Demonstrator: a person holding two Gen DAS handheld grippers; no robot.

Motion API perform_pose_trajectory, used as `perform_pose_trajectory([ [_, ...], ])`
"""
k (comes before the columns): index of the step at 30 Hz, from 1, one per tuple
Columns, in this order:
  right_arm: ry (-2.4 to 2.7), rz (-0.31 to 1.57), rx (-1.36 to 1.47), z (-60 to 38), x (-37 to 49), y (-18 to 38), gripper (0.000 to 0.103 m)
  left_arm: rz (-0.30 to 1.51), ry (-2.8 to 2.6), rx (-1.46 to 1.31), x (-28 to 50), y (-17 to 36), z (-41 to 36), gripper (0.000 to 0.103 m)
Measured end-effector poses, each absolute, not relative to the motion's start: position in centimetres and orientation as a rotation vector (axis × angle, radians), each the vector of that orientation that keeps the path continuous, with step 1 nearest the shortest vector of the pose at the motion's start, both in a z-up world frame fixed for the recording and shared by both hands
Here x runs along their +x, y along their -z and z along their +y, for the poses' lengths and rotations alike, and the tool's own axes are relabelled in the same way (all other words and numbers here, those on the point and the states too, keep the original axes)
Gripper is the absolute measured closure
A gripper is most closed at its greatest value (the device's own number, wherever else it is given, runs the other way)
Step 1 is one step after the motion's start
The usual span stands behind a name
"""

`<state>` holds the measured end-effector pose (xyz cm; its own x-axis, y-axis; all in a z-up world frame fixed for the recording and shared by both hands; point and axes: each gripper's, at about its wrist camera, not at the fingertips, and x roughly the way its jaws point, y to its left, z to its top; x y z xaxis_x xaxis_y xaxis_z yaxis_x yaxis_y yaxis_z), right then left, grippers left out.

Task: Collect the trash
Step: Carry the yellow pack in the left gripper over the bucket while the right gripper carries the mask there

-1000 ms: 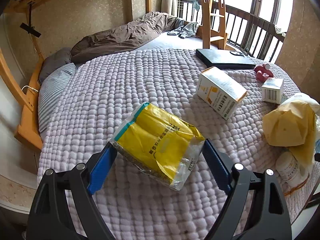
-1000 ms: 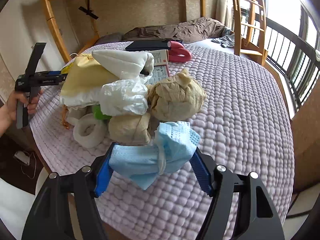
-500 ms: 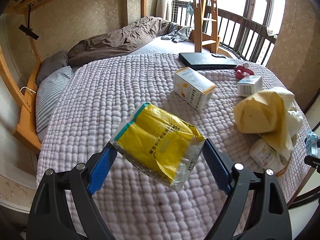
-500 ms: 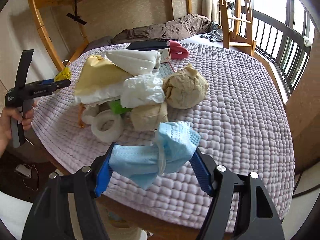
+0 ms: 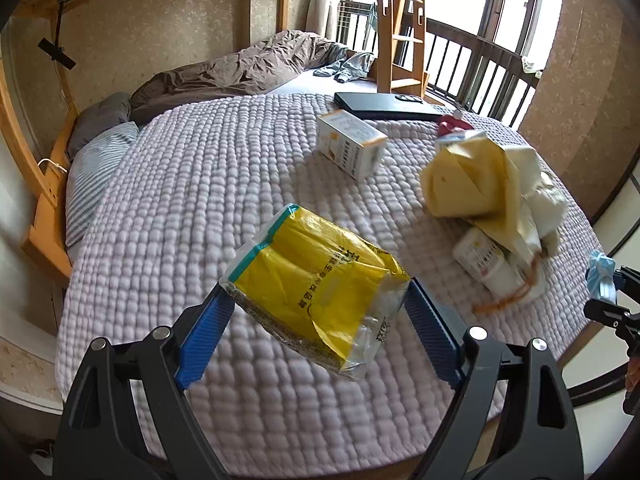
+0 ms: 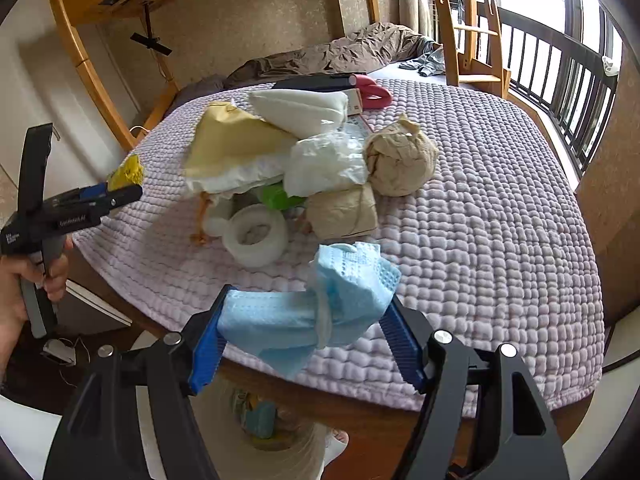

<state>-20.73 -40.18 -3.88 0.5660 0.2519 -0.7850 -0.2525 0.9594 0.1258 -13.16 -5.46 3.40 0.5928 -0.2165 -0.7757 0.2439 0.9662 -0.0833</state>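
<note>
Both claws were loaded at this moment. The left claw was clamped on a yellow snack wrapper, held low in the centre of the left wrist view above the quilted surface. The right claw was clamped on a crumpled blue face mask, held at the near edge of the surface, over a white bin visible at the bottom centre with some rubbish already inside. So 2 pieces were picked up but not yet dropped, and the job looked only partly done. A heap was left in the middle of the right wrist view: a yellowish paper bag, a white plastic bag, 2 brown paper wads, a tape roll and a green scrap. Whether the carton at upper centre of the left view counted as trash could not be told.
</note>
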Motion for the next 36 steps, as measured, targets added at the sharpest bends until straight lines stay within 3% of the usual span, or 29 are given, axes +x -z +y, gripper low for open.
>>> perform_pose_trajectory([
  [36, -0.362, 0.924, 0.069, -37.3, -30.1, 3.7, 0.034, 0.923, 0.32, -0.009, -23.5, -3.9, -6.8, 0.015],
])
